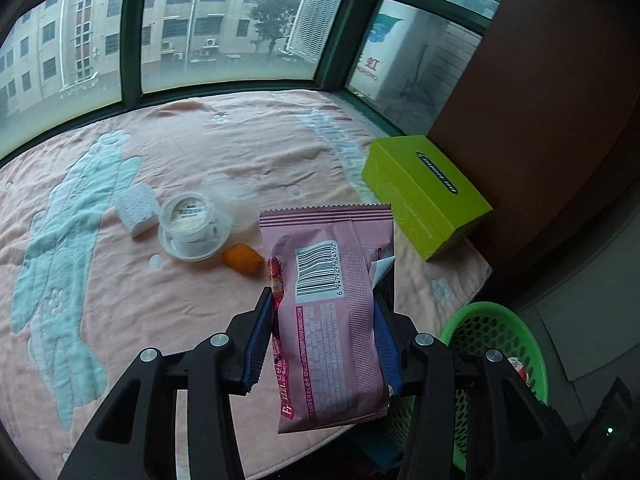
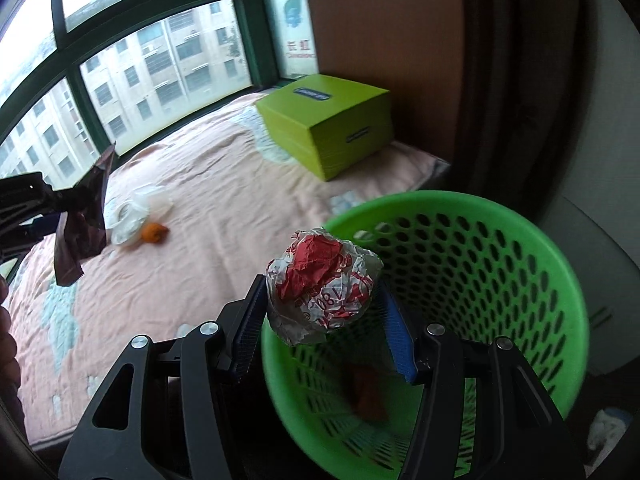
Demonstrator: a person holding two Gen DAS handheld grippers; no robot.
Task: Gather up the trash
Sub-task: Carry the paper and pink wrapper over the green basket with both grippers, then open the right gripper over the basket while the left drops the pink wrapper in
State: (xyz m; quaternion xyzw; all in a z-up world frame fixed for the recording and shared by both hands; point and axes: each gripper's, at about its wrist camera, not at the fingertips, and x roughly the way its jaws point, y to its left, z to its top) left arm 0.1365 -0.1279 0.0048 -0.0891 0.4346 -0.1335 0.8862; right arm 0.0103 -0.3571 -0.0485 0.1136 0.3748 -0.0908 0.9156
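Observation:
My left gripper (image 1: 322, 312) is shut on a pink cookie wrapper (image 1: 332, 316) and holds it upright above the pink blanket (image 1: 160, 300). It also shows at the left of the right wrist view (image 2: 80, 220). My right gripper (image 2: 322, 300) is shut on a crumpled red-and-white paper ball (image 2: 324, 284), held over the rim of the green basket (image 2: 500, 264). An orange-brown scrap (image 2: 366, 396) lies in the basket. An orange piece (image 1: 242, 259), a clear plastic cup with lid (image 1: 192, 226) and a white sponge (image 1: 136, 208) lie on the blanket.
A lime-green box (image 1: 428, 192) stands at the blanket's right, against a brown panel (image 1: 540, 100). Windows (image 1: 232, 24) run along the far side. The green basket (image 1: 496, 340) stands off the bed's right edge.

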